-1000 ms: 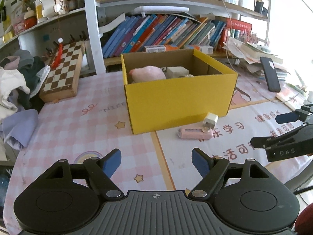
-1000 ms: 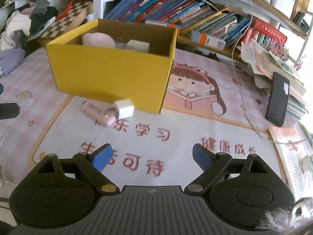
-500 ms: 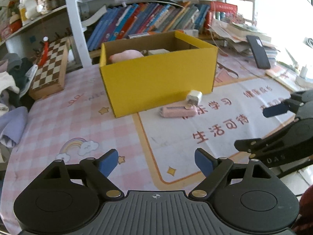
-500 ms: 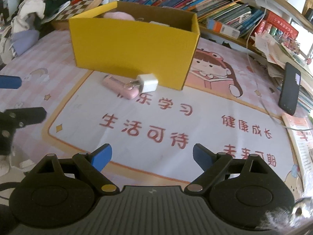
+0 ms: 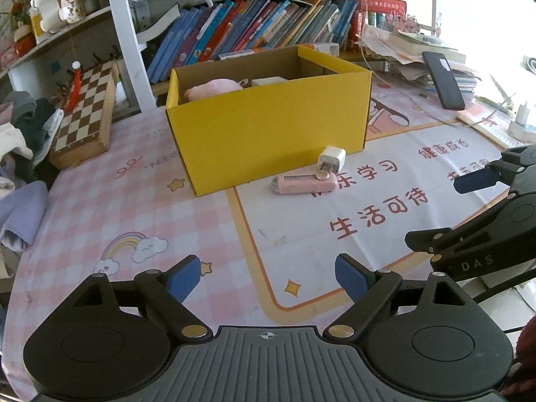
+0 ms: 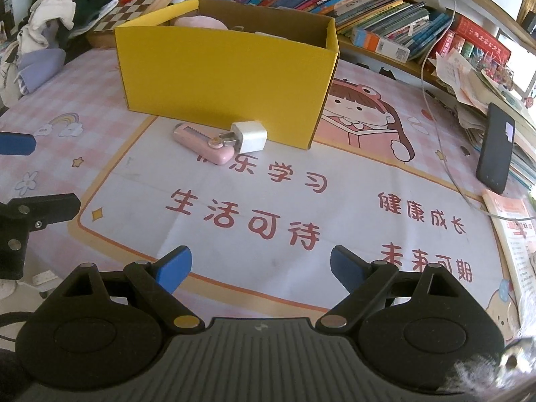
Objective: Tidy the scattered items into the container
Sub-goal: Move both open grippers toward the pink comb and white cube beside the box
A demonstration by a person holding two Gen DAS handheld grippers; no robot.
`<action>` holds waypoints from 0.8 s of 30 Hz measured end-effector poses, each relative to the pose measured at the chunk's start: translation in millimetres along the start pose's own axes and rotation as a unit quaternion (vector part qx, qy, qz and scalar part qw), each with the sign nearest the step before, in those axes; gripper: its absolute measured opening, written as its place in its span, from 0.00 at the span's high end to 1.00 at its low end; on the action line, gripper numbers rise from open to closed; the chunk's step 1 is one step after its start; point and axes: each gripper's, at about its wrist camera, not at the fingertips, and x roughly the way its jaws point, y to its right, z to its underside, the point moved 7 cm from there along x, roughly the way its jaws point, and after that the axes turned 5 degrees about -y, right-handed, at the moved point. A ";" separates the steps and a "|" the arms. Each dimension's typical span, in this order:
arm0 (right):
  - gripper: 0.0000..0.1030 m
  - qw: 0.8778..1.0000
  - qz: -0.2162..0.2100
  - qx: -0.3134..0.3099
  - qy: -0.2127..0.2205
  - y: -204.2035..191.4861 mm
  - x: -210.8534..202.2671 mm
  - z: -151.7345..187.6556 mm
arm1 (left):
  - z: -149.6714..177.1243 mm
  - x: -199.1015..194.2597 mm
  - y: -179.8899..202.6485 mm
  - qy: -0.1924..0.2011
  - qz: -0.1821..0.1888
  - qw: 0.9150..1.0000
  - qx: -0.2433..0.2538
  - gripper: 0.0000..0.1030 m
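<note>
A yellow cardboard box (image 5: 268,134) (image 6: 221,77) stands on the patterned table mat and holds a pink soft item (image 5: 211,88) and a white block (image 5: 268,81). In front of it lie a pink utility knife (image 5: 305,183) (image 6: 202,144) and a white charger plug (image 5: 331,159) (image 6: 249,136), touching each other. My left gripper (image 5: 268,276) is open and empty, well short of them. My right gripper (image 6: 261,266) is open and empty too; it also shows at the right edge of the left wrist view (image 5: 475,207).
A chessboard box (image 5: 85,120) and a heap of clothes (image 5: 16,140) lie to the left. Shelves of books (image 5: 251,30) stand behind the box. A black phone (image 6: 495,147), a cable and stacked papers (image 6: 516,241) lie to the right.
Both grippers have drawn back from the yellow box toward the table's front edge, so the box and the two items look farther away. Both stay open and empty.
</note>
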 end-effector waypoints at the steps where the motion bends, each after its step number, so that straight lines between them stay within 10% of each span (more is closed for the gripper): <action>1: 0.13 1.000 0.000 0.000 0.000 0.4 0.2 0.1 | 0.0 0.1 0.1 -0.001 0.000 1.000 0.000 0.13; 24: 0.15 1.000 -0.007 -0.003 0.028 10.7 -2.1 -12.8 | -6.6 3.3 6.6 0.007 0.009 1.000 -0.004 0.13</action>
